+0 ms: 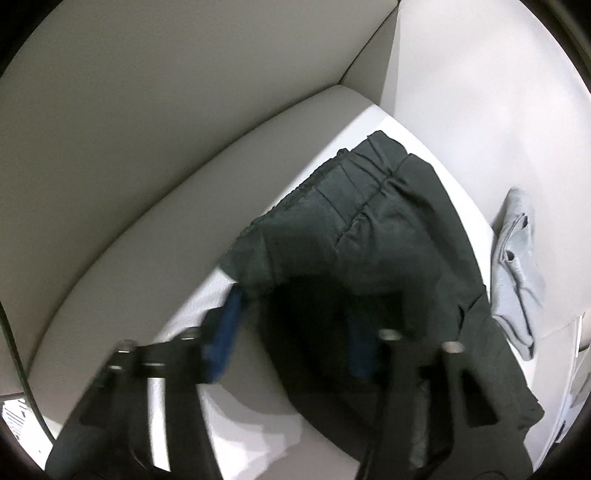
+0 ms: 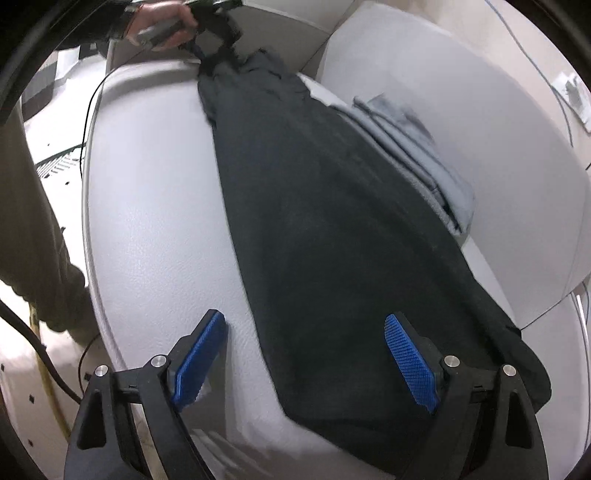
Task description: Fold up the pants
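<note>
Dark pants (image 2: 332, 221) lie stretched lengthwise on a pale sofa cushion (image 2: 155, 221). Their far end bunches up into my left gripper (image 2: 212, 44), held by a hand (image 2: 162, 26) at the top of the right wrist view. In the left wrist view the gathered waistband (image 1: 351, 229) fills the space between my left gripper's (image 1: 291, 339) blue pads (image 1: 225, 325), which close on a dark fold. My right gripper (image 2: 304, 360) hovers over the near end with its pads (image 2: 410, 362) wide apart, the cloth lying below them and untouched.
A folded grey garment (image 2: 417, 147) lies beside the pants toward the sofa back (image 2: 498, 166); it also shows at the right as a grey garment (image 1: 517, 266). A thin cable (image 2: 88, 110) runs along the cushion's left edge. The person's leg (image 2: 37, 221) stands left.
</note>
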Demonstrator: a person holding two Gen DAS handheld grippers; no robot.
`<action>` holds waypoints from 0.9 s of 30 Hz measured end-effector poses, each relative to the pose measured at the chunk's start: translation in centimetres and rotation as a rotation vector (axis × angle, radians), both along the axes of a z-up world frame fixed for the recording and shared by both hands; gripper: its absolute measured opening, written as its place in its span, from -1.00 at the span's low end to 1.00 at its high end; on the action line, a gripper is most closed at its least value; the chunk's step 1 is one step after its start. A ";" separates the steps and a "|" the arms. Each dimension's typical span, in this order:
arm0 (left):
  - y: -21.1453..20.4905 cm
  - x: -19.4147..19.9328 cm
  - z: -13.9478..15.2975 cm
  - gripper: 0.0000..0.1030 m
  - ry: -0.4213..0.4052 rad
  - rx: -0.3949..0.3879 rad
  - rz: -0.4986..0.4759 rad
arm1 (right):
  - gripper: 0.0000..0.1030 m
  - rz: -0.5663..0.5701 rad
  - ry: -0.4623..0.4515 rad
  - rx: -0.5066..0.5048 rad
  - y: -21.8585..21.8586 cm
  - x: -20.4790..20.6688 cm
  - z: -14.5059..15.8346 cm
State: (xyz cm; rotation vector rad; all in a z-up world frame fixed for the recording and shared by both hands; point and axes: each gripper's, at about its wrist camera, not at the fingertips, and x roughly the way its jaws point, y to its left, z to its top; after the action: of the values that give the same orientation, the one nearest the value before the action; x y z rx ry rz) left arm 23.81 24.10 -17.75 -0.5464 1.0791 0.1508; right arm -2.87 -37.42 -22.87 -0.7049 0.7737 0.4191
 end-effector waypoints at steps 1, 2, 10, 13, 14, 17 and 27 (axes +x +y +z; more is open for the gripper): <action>0.0 0.0 0.0 -0.43 -0.003 -0.010 -0.006 | 0.73 -0.010 0.017 0.011 -0.3 0.4 0.0; -0.1 -0.1 0.1 -0.51 -0.008 -0.013 -0.014 | 0.64 -0.016 0.030 0.031 -0.5 0.5 0.0; -0.4 -1.8 2.7 -0.71 -0.079 0.010 -0.077 | -0.85 -0.035 0.115 0.133 -2.1 1.2 0.4; -0.7 -2.7 3.9 -0.71 -0.107 0.033 -0.119 | -0.91 -0.046 0.111 0.154 -2.7 1.0 1.0; -0.6 -3.1 4.3 -0.71 -0.120 0.051 -0.136 | -0.91 -0.050 0.106 0.165 -3.0 0.9 1.3; -1.0 -4.0 4.3 -0.70 -0.133 0.125 -0.173 | -0.93 -0.061 0.108 0.233 -4.1 0.3 2.6; 0.0 -5.4 0.7 -0.36 -0.058 0.120 -0.152 | -0.89 -0.087 0.201 0.207 -4.3 0.7 0.6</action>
State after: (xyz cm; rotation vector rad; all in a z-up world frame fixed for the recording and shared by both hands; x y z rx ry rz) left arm 18.45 24.11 -17.10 -0.3578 1.0435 0.0655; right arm -2.17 -41.71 -22.32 -0.4379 0.9315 0.4884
